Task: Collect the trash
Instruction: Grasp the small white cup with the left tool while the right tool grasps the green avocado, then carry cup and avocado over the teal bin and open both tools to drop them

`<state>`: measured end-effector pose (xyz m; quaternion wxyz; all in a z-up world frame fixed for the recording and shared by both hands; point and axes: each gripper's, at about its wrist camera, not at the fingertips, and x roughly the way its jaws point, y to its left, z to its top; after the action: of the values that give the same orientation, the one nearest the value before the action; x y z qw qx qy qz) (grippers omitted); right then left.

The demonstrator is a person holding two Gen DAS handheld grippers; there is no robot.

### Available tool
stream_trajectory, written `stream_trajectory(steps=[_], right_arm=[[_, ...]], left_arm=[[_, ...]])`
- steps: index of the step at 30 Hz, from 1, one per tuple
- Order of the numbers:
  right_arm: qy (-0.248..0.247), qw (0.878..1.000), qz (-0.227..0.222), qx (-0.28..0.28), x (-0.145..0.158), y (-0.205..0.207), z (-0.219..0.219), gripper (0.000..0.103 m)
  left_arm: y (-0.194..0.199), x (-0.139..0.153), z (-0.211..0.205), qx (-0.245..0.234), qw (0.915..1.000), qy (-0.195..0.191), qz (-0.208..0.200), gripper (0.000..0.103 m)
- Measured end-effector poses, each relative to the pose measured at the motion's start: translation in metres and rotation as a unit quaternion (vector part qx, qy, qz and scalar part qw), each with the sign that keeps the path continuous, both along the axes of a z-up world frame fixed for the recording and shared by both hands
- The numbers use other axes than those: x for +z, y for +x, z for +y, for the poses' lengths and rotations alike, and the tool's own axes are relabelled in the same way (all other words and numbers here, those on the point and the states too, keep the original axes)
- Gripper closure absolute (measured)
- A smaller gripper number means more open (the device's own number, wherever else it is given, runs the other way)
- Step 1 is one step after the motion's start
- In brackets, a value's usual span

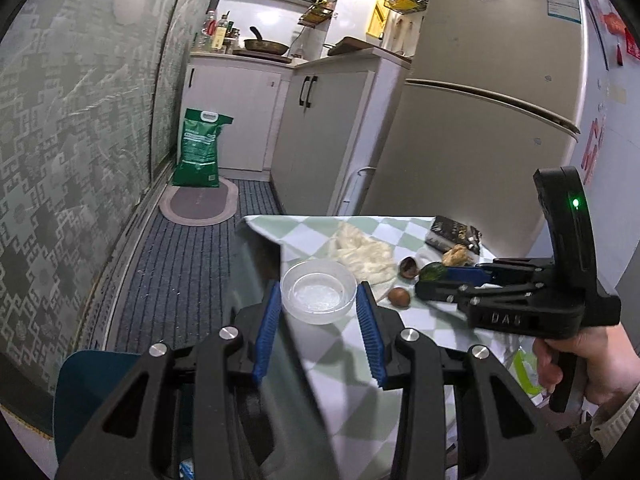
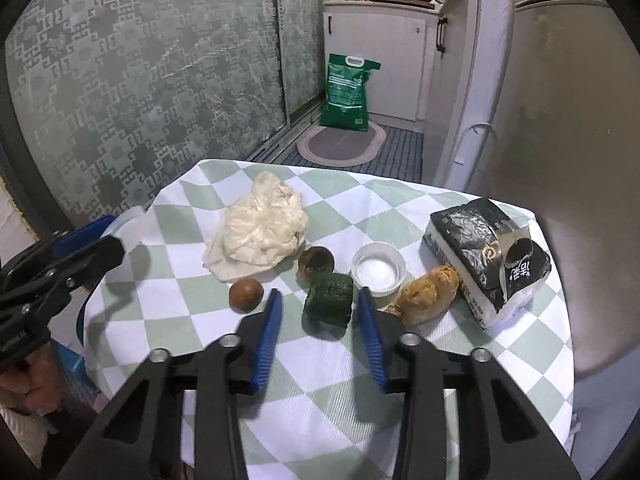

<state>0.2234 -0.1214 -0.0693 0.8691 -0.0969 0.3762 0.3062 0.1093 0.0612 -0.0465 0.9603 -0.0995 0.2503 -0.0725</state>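
The left gripper (image 1: pixel 318 312), spread wide, brackets a translucent round cup (image 1: pixel 318 297); the right gripper (image 2: pixel 320 316), likewise wide, flanks a crumpled green wrapper (image 2: pixel 329 299). Only the right view reveals the glossy black bag (image 2: pixel 488 256).

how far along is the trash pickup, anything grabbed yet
Nothing looks collected yet. The left gripper is open around the clear plastic bowl; the right gripper is open around the green lump. The crumpled tissue, two brown shells and black wrapper remain on the table.
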Motion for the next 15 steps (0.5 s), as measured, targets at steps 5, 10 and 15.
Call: stream_trajectory(steps=[5,10,15], right_arm=[[-0.016,1.0,-0.004,-0.016,0.003,-0.001,0.005,0.081],[-0.015,0.999,-0.026,-0.013,0.025,-0.011,0.01,0.081],[0.002,0.999,-0.033,0.003,0.041,-0.021,0.024,0.081]], left_arm=[[-0.009,-0.003,0.02,0.016,0.9999,-0.004,0.001,0.062],[-0.018,-0.005,0.045,0.035,0.9993,-0.015,0.004,0.062],[-0.027,-0.011,0.069,0.058,0.9979,-0.025,0.015,0.062]])
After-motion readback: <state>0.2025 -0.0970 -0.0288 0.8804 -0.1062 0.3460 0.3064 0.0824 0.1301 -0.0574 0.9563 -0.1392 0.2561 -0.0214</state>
